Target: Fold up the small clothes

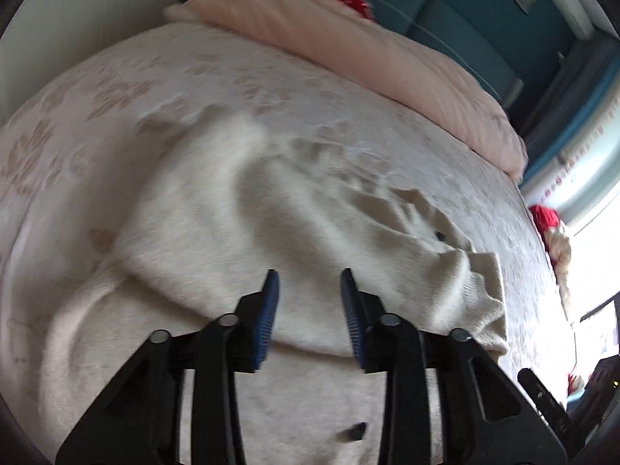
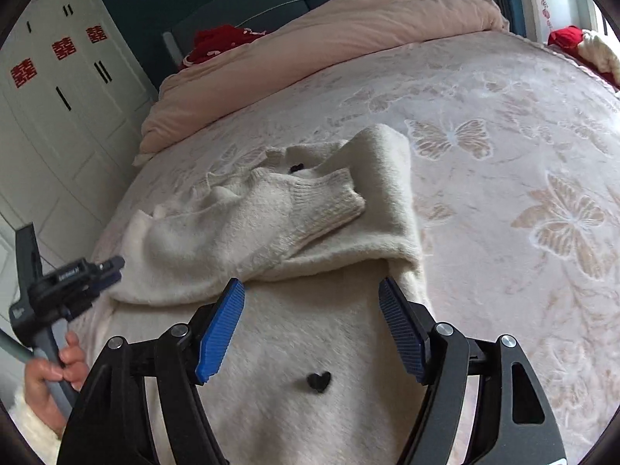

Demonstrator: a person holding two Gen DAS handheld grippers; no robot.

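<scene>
Right wrist view: right tongs spread wide, empty, over cream sweater. Left tongs parted, holding nothing. Sweater lies on butterfly-patterned bed; white wardrobe beside.

A: Left wrist view: sweater motion-blurred; lower part cut by bottom edge.
B: Right wrist view: left hand cropped at frame edge; small heart material indeterminate.
</scene>
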